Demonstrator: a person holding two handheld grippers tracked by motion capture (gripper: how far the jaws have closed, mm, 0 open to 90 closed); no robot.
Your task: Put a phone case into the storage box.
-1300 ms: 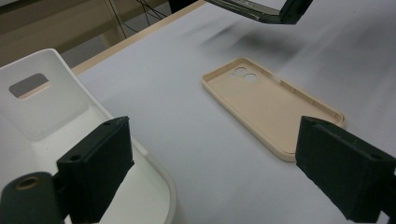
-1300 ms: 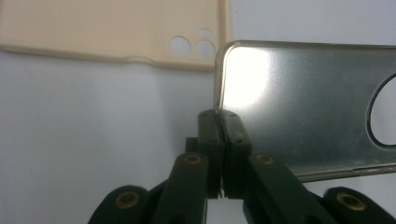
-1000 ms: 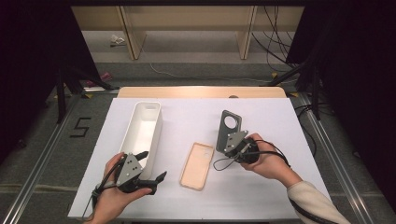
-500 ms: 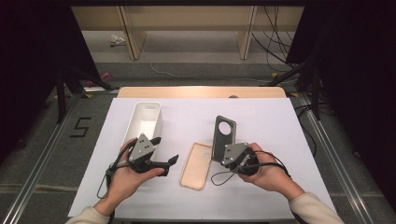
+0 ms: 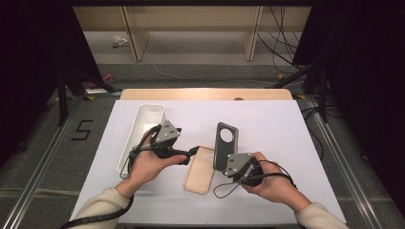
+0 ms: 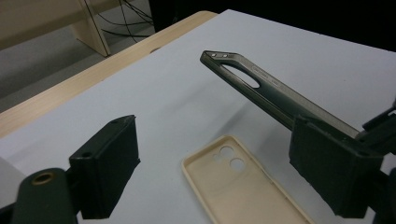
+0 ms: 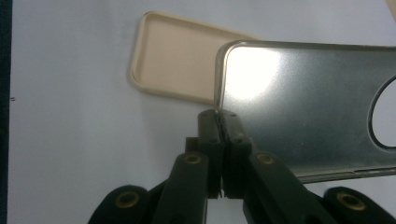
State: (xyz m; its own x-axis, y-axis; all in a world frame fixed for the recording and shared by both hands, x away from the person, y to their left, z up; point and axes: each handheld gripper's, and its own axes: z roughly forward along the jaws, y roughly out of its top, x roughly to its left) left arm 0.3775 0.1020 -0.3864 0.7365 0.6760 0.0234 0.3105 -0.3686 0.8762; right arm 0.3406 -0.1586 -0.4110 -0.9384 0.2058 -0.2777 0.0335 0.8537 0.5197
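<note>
While the dark case (image 5: 224, 145) is lifted, a beige case (image 5: 199, 170) lies beside the white bin (image 5: 143, 126).

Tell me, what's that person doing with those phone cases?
A person holds a gripper in each hand at a white table. The right gripper is shut on the edge of a dark case, holding it up off the table. The left gripper is open, its jaws wide apart above a beige case that lies flat. A white bin sits at the left.
</note>
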